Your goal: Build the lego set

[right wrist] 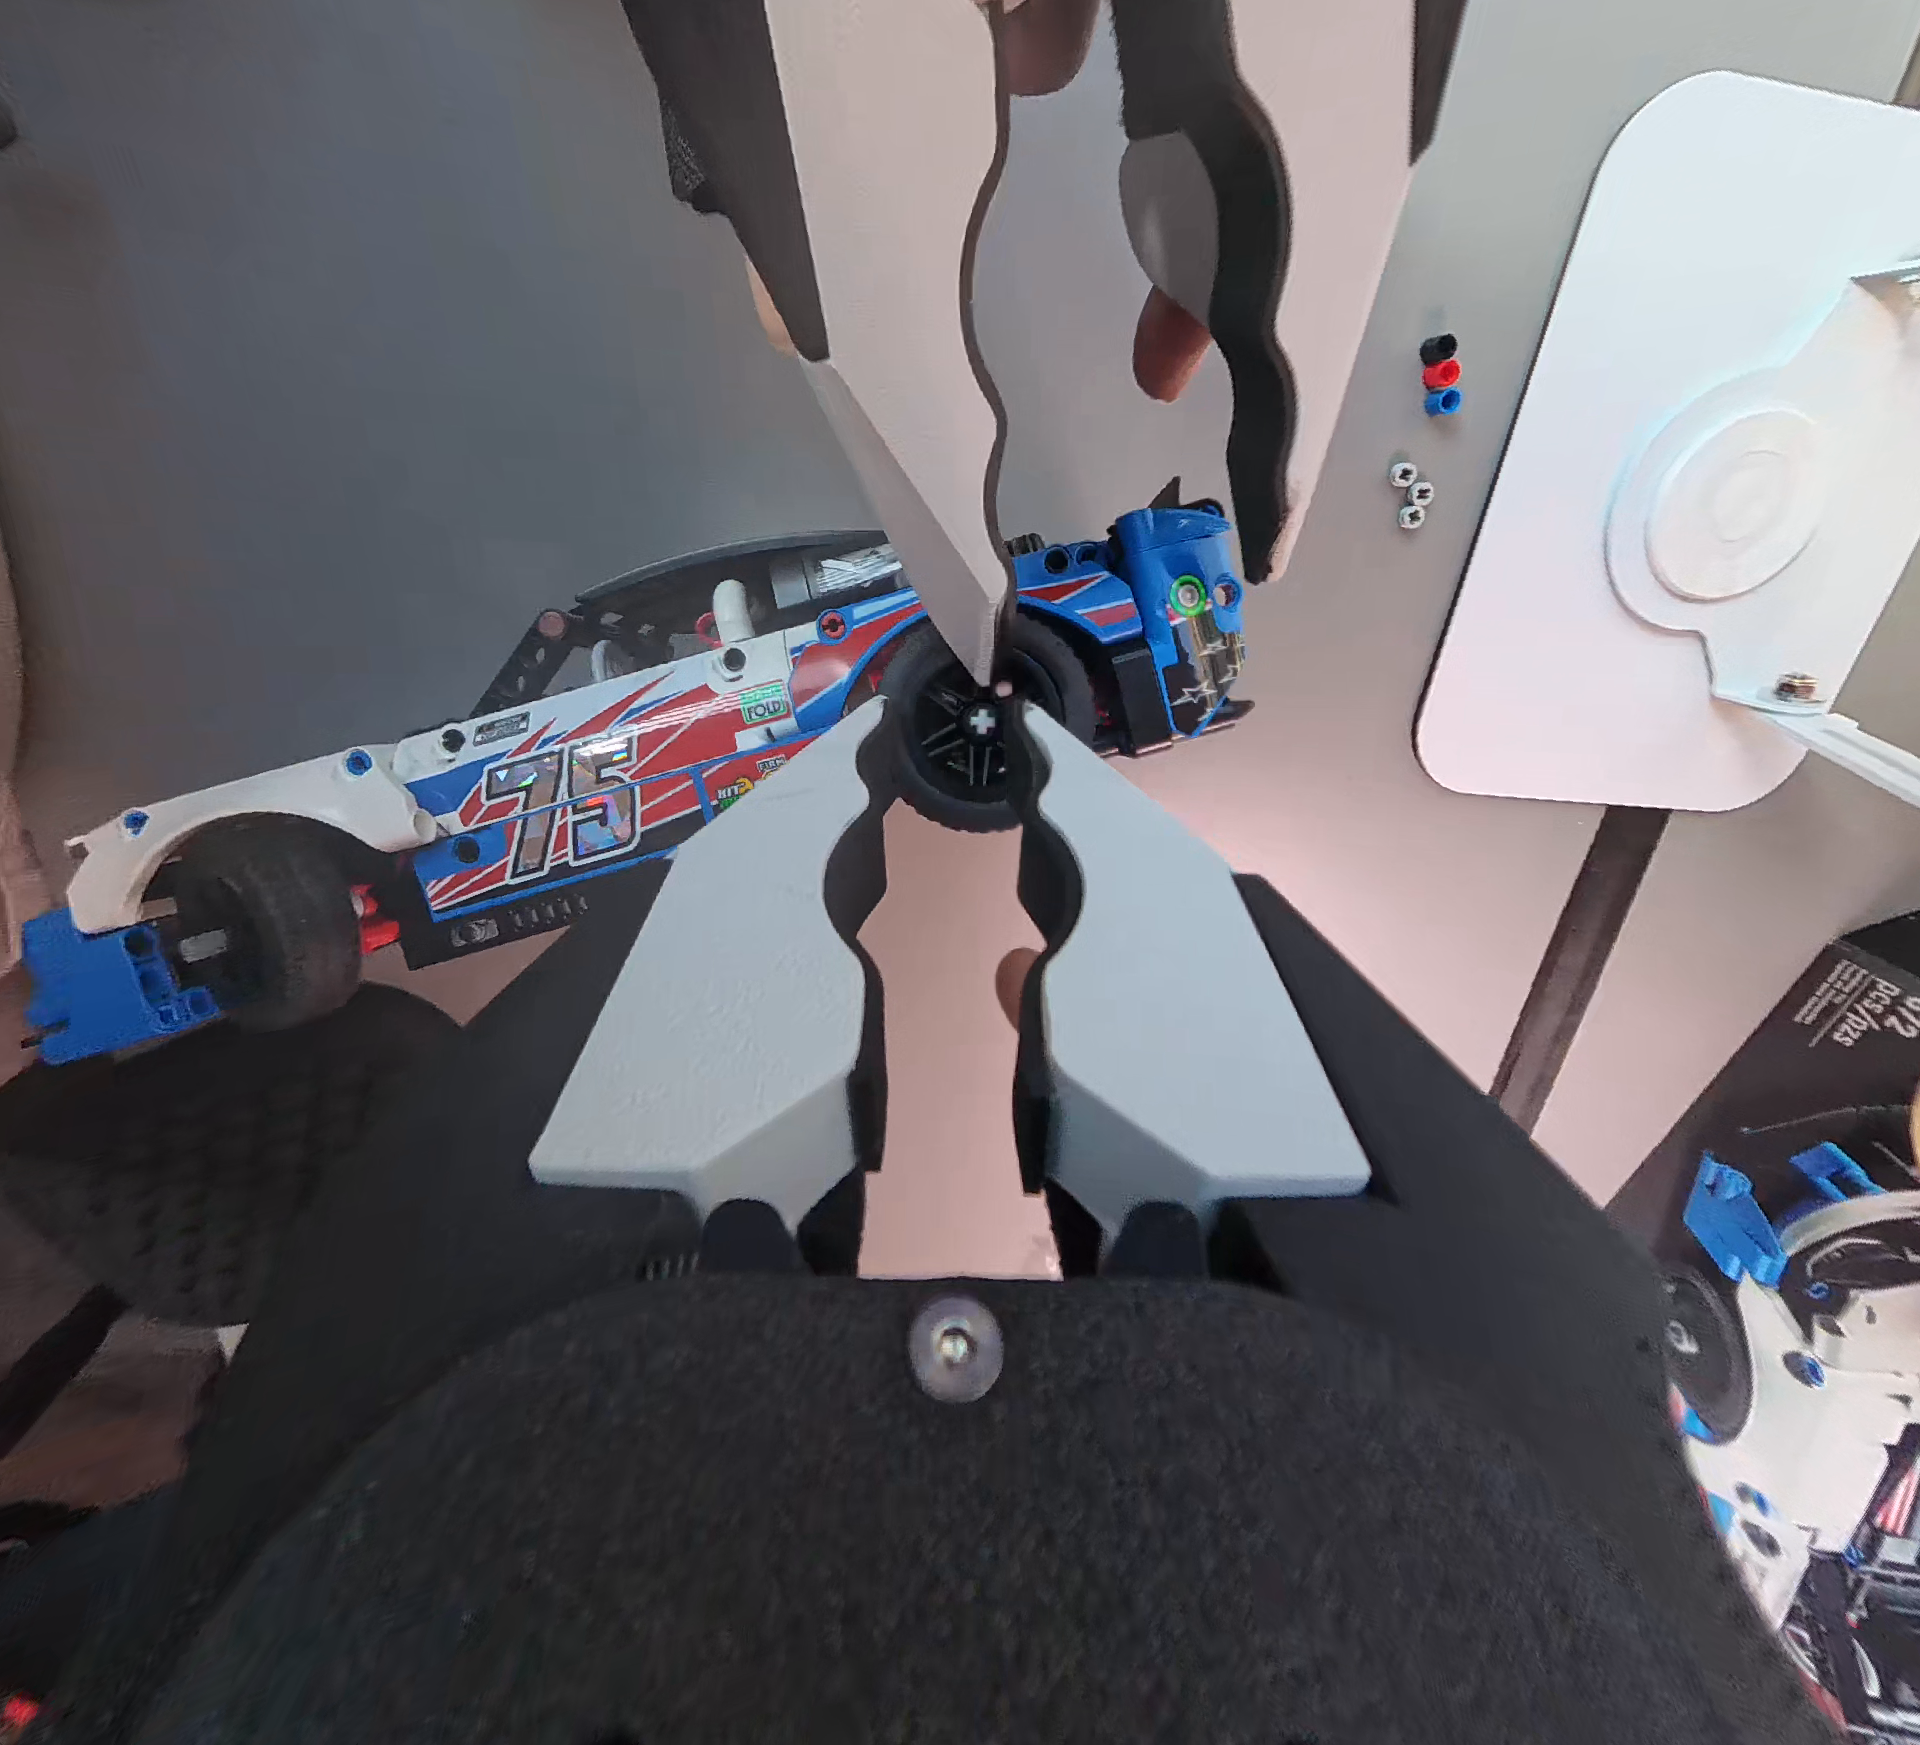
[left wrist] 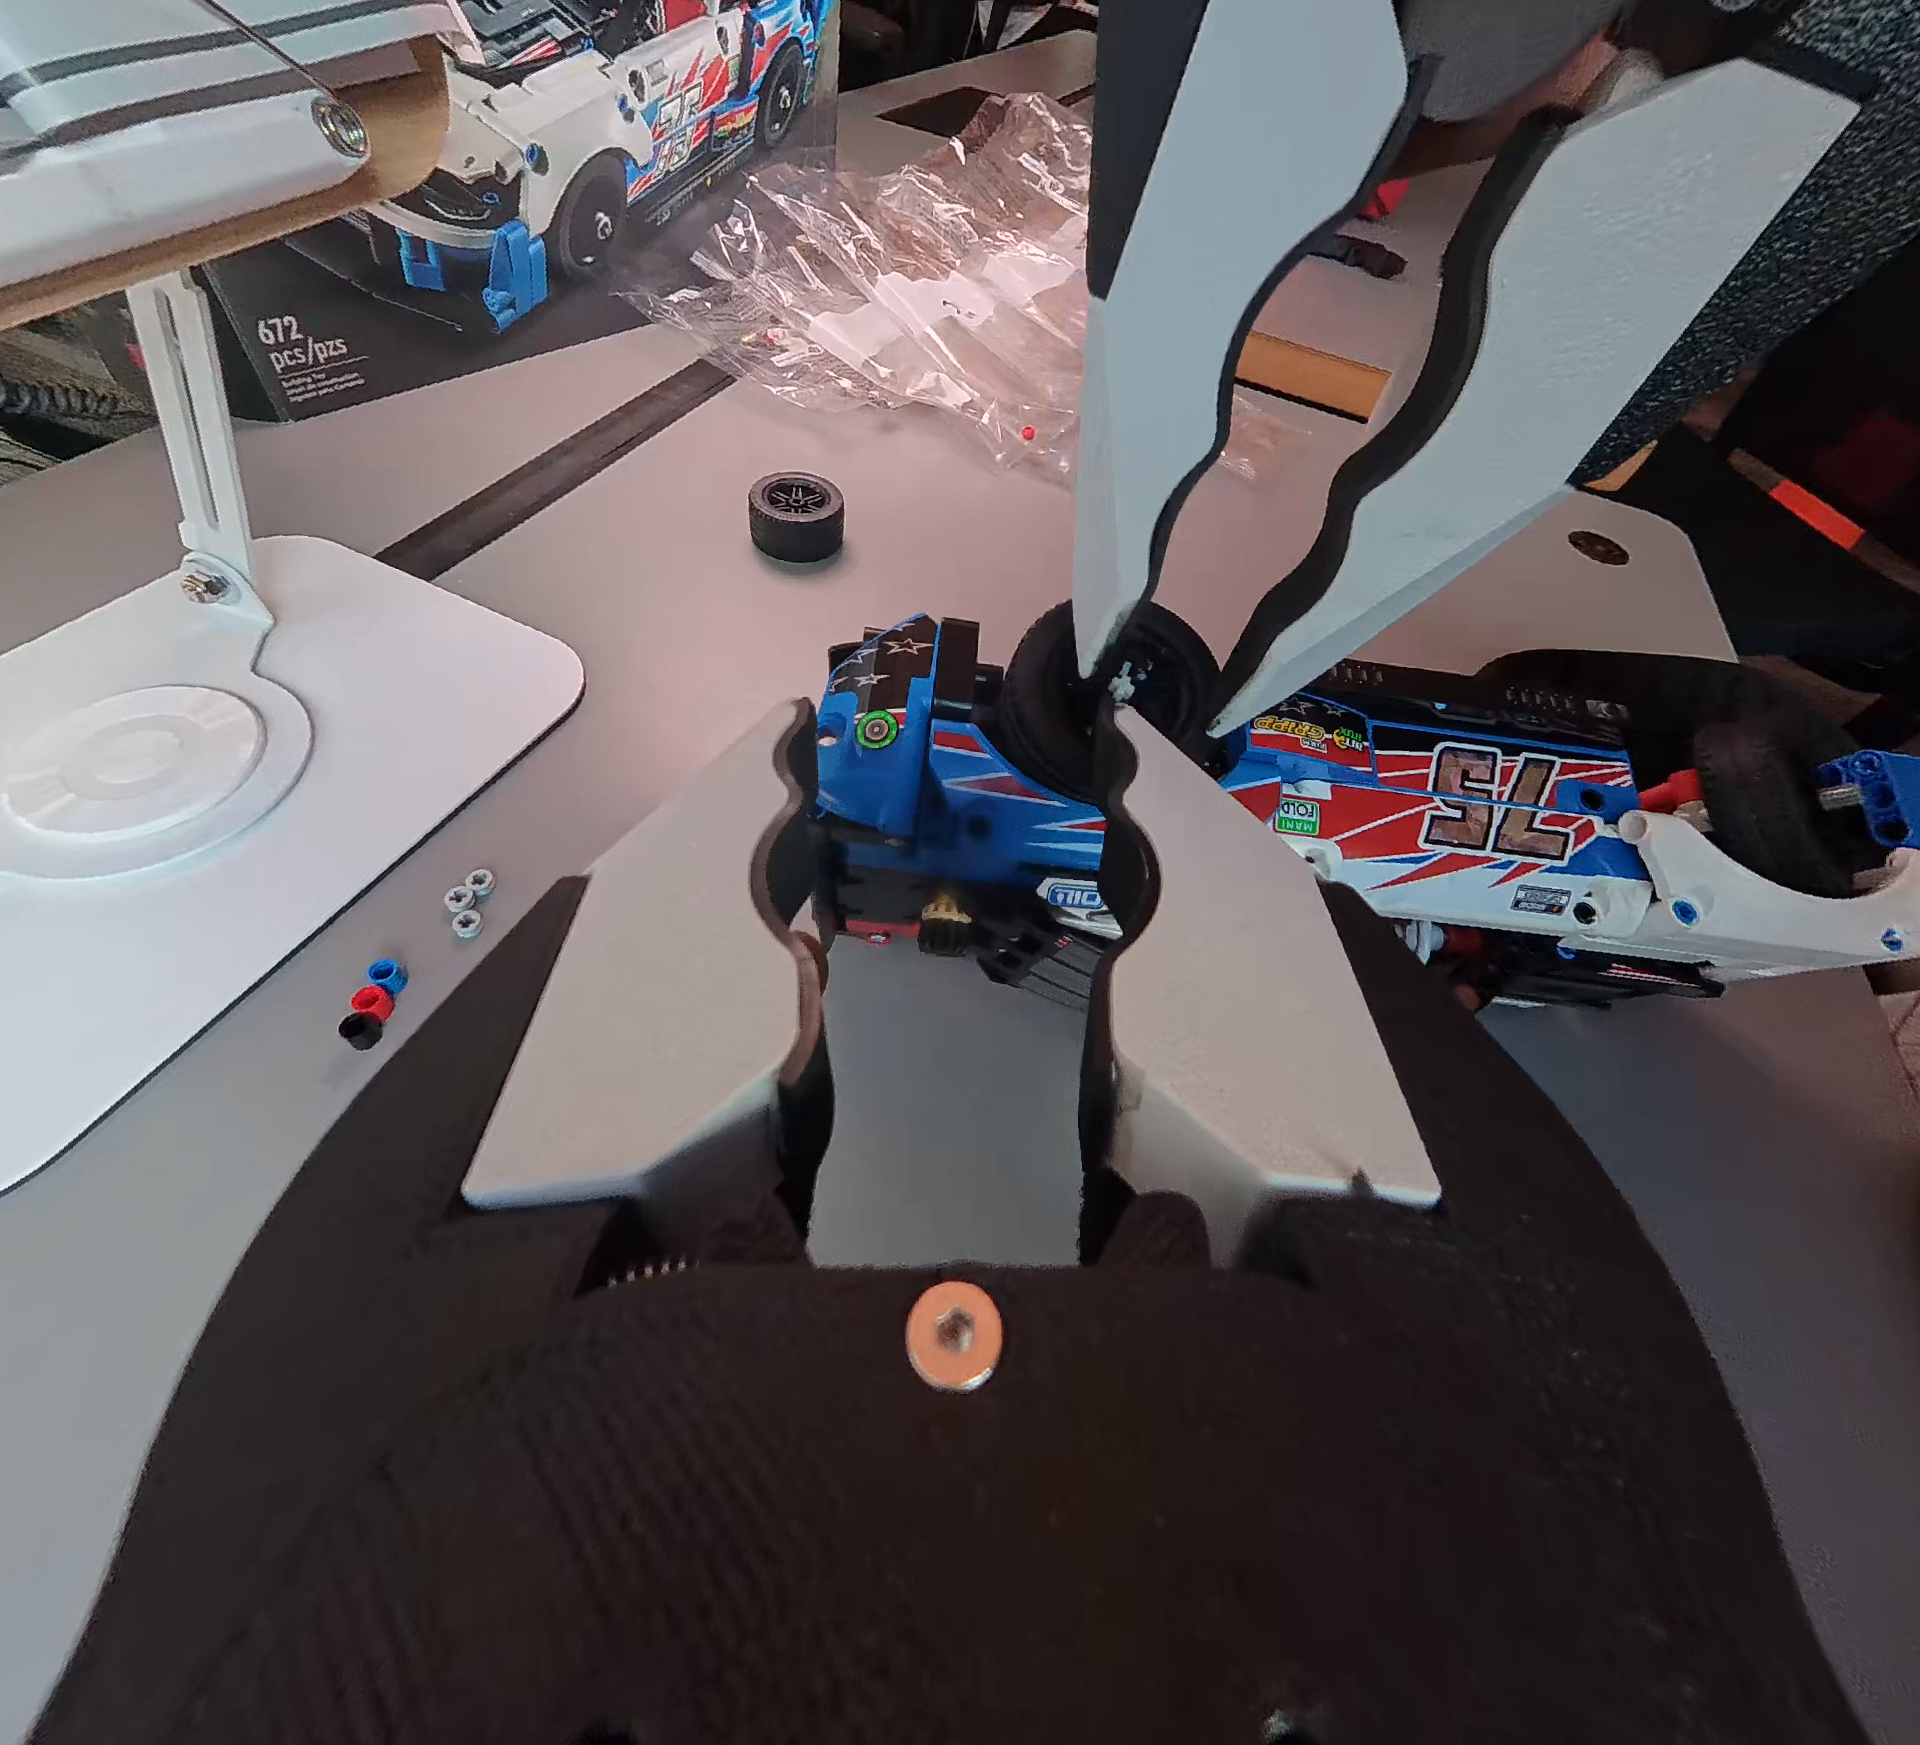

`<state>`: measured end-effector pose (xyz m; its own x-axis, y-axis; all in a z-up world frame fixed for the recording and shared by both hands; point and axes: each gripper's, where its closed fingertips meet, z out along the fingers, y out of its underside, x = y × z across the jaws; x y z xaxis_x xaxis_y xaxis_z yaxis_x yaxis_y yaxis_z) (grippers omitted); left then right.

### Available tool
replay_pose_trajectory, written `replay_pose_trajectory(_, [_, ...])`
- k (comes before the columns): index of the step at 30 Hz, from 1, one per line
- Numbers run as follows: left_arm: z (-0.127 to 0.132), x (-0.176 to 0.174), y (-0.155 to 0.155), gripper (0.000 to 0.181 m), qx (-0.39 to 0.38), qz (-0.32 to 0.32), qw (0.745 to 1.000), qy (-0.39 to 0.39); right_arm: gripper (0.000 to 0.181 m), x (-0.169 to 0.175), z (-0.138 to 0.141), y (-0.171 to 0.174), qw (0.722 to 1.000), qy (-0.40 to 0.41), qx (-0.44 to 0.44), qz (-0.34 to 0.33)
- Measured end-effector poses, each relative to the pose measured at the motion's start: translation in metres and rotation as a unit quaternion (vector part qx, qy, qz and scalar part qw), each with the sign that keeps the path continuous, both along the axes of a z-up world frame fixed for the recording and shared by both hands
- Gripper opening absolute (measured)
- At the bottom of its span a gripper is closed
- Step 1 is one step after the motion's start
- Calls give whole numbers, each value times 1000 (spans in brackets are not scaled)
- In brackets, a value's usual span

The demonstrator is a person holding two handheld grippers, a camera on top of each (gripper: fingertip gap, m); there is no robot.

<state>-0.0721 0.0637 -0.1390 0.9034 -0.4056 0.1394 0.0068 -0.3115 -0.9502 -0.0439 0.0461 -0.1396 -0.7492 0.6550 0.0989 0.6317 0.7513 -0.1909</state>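
Note:
The lego car (left wrist: 1455, 791), blue, white and red, lies on the grey table with its numbered side towards both cameras; it also shows in the right wrist view (right wrist: 582, 791). My left gripper (left wrist: 956, 729) is shut on the car's blue rear end (left wrist: 914, 791), one finger on each side. My right gripper (right wrist: 956, 724) is shut on a black wheel (right wrist: 971, 739) at the rear wheel arch. In the left wrist view it comes down from above (left wrist: 1153, 693) onto that wheel (left wrist: 1039, 708). A front wheel (right wrist: 270, 916) sits on the car.
A loose black wheel (left wrist: 797, 516) lies on the table behind the car. Three small grey pieces (left wrist: 470, 902) and blue, red and black pins (left wrist: 374, 1004) lie by a white stand base (left wrist: 260, 760). The set's box (left wrist: 582, 137) and clear bags (left wrist: 914, 272) are farther back. From either gripper's tips it is about 25 cm to the white stand base (left wrist: 260, 760).

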Motion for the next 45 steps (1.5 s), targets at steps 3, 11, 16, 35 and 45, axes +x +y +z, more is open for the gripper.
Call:
replay_pose_trajectory(3, [2,-1,-8,54,-6,-23,1000,6,13,3,-3,1,999,-26,16,-13])
replay_pose_trajectory(11, [-17,5,-11,71,-42,-45,997,44,19,-1,1,11,998,-28,30,-41])
replay_pose_trajectory(16, [-12,7,-17,70,-61,-30,994,84,13,2,-1,9,998,-41,35,-39])
replay_pose_trajectory(35, [-13,23,-20,69,-70,-31,990,118,32,1,4,5,995,35,-17,-92])
replay_pose_trajectory(45, [-20,24,-19,64,-78,-31,989,126,33,0,-11,14,982,43,-82,-163])
